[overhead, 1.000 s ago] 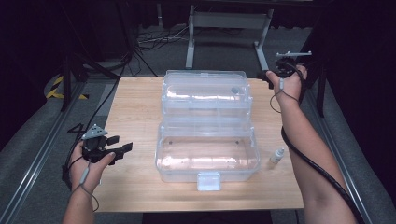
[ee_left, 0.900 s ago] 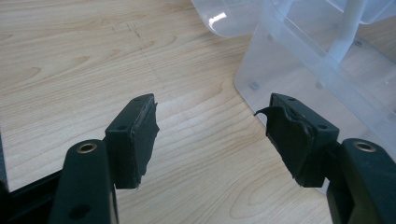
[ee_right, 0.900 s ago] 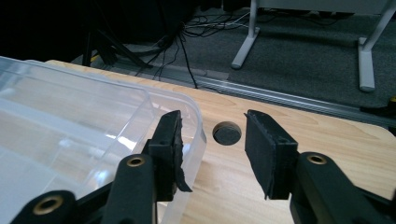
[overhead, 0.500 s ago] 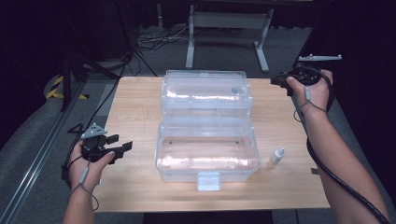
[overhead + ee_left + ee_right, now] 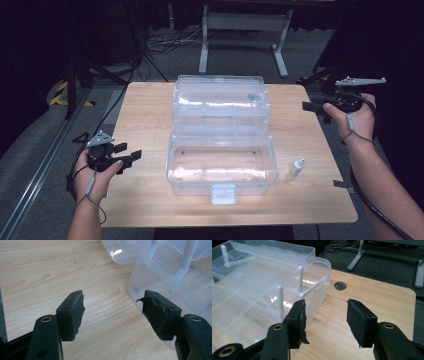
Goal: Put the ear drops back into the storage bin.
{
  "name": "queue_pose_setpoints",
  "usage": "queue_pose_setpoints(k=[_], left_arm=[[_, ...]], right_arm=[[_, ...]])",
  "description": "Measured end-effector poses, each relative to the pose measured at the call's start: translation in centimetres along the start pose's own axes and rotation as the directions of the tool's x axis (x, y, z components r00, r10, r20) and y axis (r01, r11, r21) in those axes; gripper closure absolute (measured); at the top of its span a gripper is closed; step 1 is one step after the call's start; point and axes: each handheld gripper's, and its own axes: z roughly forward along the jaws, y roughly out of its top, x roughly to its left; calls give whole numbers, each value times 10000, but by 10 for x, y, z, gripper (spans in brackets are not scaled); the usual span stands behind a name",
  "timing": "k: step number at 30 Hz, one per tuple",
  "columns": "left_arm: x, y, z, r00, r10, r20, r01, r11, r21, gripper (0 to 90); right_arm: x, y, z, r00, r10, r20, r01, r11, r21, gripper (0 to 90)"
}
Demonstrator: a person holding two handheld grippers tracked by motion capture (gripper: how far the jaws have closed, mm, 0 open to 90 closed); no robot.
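A clear plastic box (image 5: 222, 170) stands open in the middle of the wooden table (image 5: 145, 120), its lid (image 5: 220, 102) tipped back behind it. A small white dropper bottle (image 5: 297, 166) stands upright to the right of the box. My left gripper (image 5: 129, 153) is held open at the table's left edge, pointing at the box (image 5: 175, 285); its jaws (image 5: 113, 312) hold nothing. My right gripper (image 5: 311, 106) is open past the table's right edge, raised, aimed at the lid (image 5: 262, 290); nothing sits between its jaws (image 5: 325, 315).
A cable hole (image 5: 340, 285) is cut in the tabletop near the far corner. A metal stand (image 5: 245, 30) and cables (image 5: 160, 42) lie on the floor behind the table. Bare wood lies left and right of the box.
My right hand and gripper have swung outward to the right, from over the table's far right corner to beyond its edge. The left gripper has stayed put.
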Motion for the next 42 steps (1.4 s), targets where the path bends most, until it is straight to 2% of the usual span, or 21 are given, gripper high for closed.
queue_pose_setpoints(k=[4, 9, 10, 11, 17, 23, 27, 31, 33, 34, 37, 39, 42], left_arm=[[0, 0, 0, 10000, 2, -20, -2, 10000, 22, 343], [0, -1, -1, 10000, -28, -41, 28, 10000, 45, 342], [0, -1, -1, 10000, -51, -41, 52, 10000, 37, 342], [0, -1, -1, 10000, -18, -52, 18, 10000, 27, 342], [2, -3, -2, 9999, -75, -81, 75, 10000, 64, 338], [1, -3, -1, 9999, -69, -75, 69, 9999, 78, 338], [2, -4, 1, 9999, -117, -94, 118, 9999, 123, 337], [4, -5, 2, 9999, -135, -103, 137, 9998, 163, 337], [3, -4, 2, 9999, -145, -90, 146, 9998, 162, 337], [4, -4, 2, 9999, -81, -79, 82, 9997, 213, 337], [4, -5, 3, 9999, -121, -82, 123, 9996, 266, 337], [4, -6, 4, 9999, -133, -86, 135, 9995, 287, 337], [5, -6, 3, 9998, -157, -90, 159, 9995, 289, 336]], right_arm=[[2, -8, -6, 9998, -5, -174, 6, 10000, 73, 493], [5, -21, -13, 9995, -198, -248, 208, 9989, 414, 484], [6, -23, -14, 9993, -195, -311, 210, 9986, 489, 480], [9, -29, -14, 9982, -141, -589, 173, 9983, 548, 474], [14, -44, -13, 9957, -108, -918, 191, 9957, 902, 464], [15, -53, -10, 9963, -257, -817, 378, 9879, 1505, 459], [16, -59, -5, 9969, -429, -656, 569, 9714, 2306, 462], [16, -64, 1, 9964, -577, -624, 734, 9547, 2883, 470], [18, -68, 6, 9962, -755, -436, 856, 9409, 3278, 470], [18, -68, 6, 9962, -755, -436, 856, 9409, 3278, 470], [20, -70, 11, 9928, -1193, -98, 1145, 9228, 3678, 473], [21, -71, 14, 9927, -1192, -186, 1174, 9178, 3794, 473], [22, -74, 18, 9920, -1234, -264, 1233, 9032, 4112, 475]])
